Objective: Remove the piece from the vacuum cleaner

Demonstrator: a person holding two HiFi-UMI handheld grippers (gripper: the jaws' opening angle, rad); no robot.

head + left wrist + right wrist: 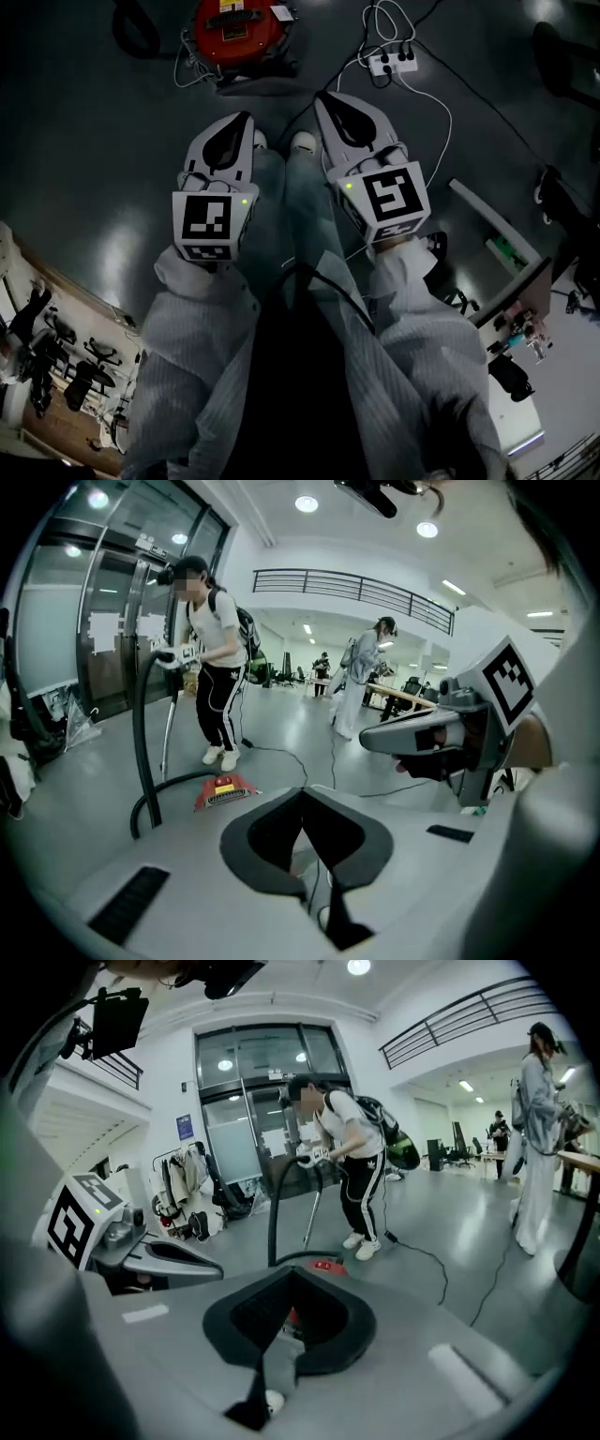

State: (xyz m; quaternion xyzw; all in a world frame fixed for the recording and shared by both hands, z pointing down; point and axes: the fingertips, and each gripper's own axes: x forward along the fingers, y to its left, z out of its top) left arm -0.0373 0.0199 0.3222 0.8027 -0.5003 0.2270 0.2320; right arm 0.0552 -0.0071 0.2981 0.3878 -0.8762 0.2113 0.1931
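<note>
A red vacuum cleaner stands on the dark floor ahead of my feet, at the top of the head view. It also shows low in the left gripper view as the red vacuum cleaner, with its black hose curving up to a standing person who holds the wand. Both grippers hang side by side over my legs, apart from the cleaner. My left gripper is shut and empty. My right gripper is shut and empty too. In the right gripper view the cleaner lies just past the closed jaws.
A white power strip with cables lies on the floor right of the cleaner. A black cord trails across the floor. A second person stands by a desk further back. Racks and chairs line the left edge.
</note>
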